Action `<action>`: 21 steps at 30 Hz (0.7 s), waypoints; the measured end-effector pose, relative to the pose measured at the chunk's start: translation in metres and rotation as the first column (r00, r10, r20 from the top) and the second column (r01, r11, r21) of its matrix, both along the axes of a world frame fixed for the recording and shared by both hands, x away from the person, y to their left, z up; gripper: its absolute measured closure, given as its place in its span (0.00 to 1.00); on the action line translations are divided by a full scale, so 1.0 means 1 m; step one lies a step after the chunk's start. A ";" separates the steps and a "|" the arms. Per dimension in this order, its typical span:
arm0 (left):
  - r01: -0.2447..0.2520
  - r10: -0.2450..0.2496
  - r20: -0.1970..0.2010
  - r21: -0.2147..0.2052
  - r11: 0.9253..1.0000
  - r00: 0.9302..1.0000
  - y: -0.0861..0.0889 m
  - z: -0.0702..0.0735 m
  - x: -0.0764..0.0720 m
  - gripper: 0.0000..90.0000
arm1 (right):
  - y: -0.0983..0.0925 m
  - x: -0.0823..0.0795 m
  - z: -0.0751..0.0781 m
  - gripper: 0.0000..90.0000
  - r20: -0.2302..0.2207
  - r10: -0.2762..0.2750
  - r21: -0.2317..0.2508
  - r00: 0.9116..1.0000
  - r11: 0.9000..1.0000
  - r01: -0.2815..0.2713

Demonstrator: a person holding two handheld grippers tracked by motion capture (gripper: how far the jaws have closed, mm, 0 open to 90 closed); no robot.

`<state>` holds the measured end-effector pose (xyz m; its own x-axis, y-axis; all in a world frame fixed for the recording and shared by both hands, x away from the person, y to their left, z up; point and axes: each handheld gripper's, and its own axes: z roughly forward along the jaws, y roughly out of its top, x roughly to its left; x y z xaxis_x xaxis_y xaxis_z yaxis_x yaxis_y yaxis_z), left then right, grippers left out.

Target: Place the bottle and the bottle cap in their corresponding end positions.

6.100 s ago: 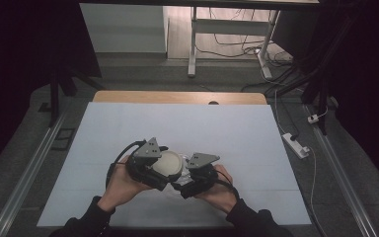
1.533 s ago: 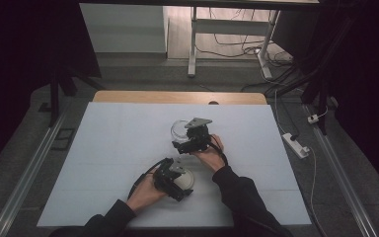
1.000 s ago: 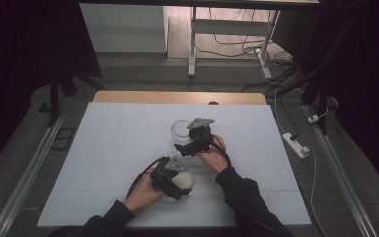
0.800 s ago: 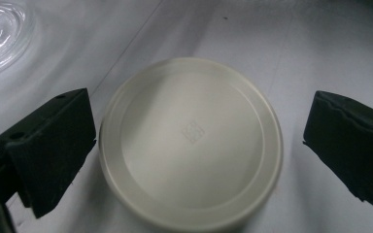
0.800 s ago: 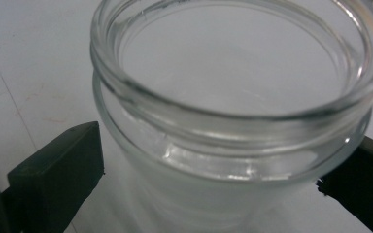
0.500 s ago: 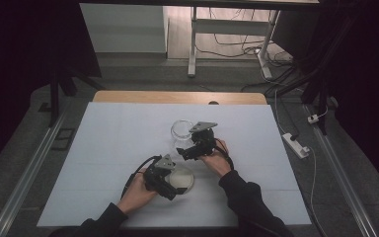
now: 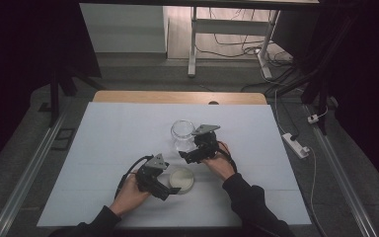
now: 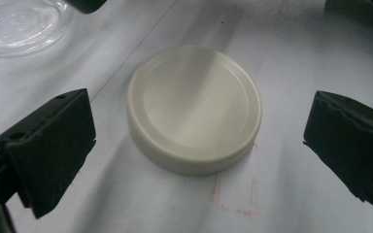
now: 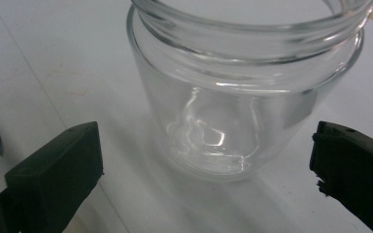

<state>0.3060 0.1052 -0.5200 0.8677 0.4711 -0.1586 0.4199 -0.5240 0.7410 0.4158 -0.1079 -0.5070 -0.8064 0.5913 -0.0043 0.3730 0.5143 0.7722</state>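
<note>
A clear glass jar [image 7: 182, 134] is shown standing upright and uncapped on the white surface [image 7: 103, 143], near its middle. Its cream lid [image 7: 181, 179] lies flat on the surface, apart from the jar and nearer the person. The left hand-held gripper [image 7: 170, 185] is seen with its jaws spread wide, one on either side of the lid [image 8: 194, 108] without touching it. The right hand-held gripper [image 7: 188, 153] is likewise spread, its jaws flanking the base of the jar [image 9: 233, 92] and clear of the glass. Risks are judged as follows: the smooth, rounded glass could slip or be tipped if the right jaws are closed off-centre, and the shallow lid could skid across the surface if it is caught low or unevenly.
</note>
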 end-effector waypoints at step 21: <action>-0.022 0.013 -0.074 -0.124 0.992 0.997 0.037 0.010 -0.006 0.00 | -0.006 -0.034 0.014 0.00 0.000 0.048 0.018 0.999 0.999 -0.048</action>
